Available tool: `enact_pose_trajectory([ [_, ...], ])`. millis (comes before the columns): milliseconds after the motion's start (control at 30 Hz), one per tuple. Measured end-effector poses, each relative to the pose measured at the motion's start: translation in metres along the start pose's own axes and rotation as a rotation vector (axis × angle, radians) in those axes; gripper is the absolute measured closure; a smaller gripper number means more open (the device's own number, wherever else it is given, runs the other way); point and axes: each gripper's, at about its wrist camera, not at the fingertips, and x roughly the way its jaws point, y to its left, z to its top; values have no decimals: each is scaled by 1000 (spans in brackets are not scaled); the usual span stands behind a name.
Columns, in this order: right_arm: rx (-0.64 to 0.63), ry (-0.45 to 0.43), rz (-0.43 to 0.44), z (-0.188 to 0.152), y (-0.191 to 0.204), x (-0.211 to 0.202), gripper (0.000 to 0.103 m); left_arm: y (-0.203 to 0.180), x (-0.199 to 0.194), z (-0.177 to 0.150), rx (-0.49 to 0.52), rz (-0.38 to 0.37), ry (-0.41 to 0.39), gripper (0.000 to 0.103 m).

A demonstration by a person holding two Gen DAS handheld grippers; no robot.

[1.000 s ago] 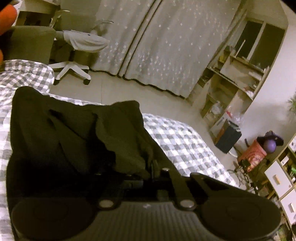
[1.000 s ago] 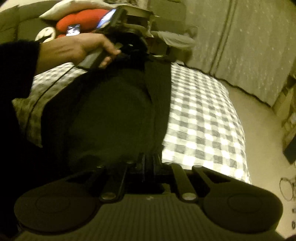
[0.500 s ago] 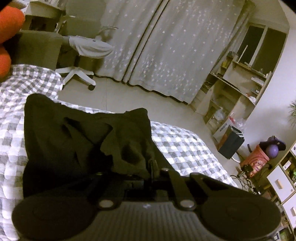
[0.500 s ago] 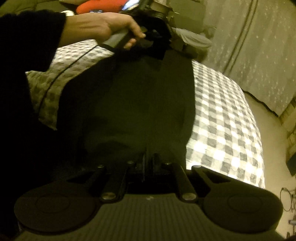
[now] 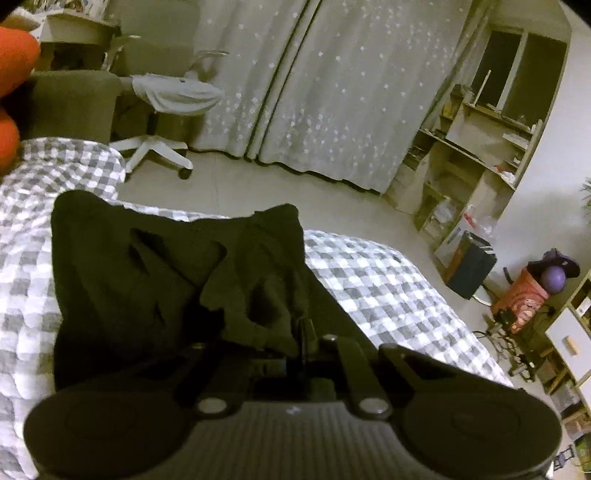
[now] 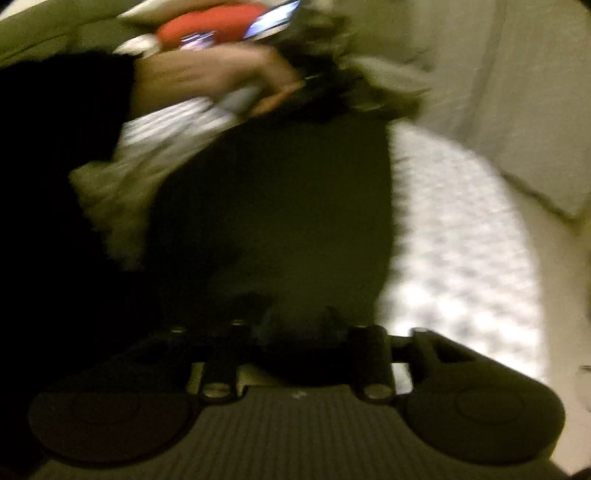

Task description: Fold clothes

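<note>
A black garment (image 5: 140, 273) lies spread over the grey-checked bed cover (image 5: 373, 280). My left gripper (image 5: 302, 334) is shut on a bunched fold of its near edge, which rises in a crumpled peak just ahead of the fingers. The right wrist view is blurred by motion. There the same garment (image 6: 280, 206) stretches from my right gripper (image 6: 299, 325) toward a person's hand (image 6: 221, 77) holding the other gripper at the far end. The right jaws are opening, with its fingertips (image 6: 334, 319) apart over the dark cloth and not pressing it.
Beyond the bed's far edge lies bare floor (image 5: 295, 192), with a white office chair (image 5: 162, 110) and star-patterned curtains (image 5: 332, 92). Wooden shelves (image 5: 480, 140) and bags (image 5: 469, 262) stand at the right. A red cushion (image 6: 210, 27) lies at the head of the bed.
The right gripper's fingers have spread apart and released the garment edge, and its view has swung and blurred. The left gripper keeps its hold, nearly still.
</note>
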Motion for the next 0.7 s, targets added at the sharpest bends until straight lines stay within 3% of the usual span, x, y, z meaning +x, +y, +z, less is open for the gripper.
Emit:
enact_pose_trajectory([
  [200, 43, 39, 95, 1, -40, 26, 58, -7, 5, -3, 17, 5, 28, 88],
  [233, 34, 47, 103, 0, -35, 26, 64, -10, 6, -5, 32, 2, 30, 84],
  [267, 25, 55, 110, -1, -30, 26, 85, -13, 6, -6, 50, -2, 31, 80],
  [300, 29, 68, 98, -2, -27, 22, 90, -18, 8, -7, 74, 4, 41, 80],
  [433, 131, 60, 75, -5, -26, -5, 92, -25, 24, -16, 129, 81, 115, 80],
  [633, 260, 100, 92, -21, -2, -25, 92, -27, 25, -15, 127, 99, 113, 80],
  [700, 329, 115, 143, -29, 5, -25, 92, -28, 25, -16, 128, 98, 112, 80],
])
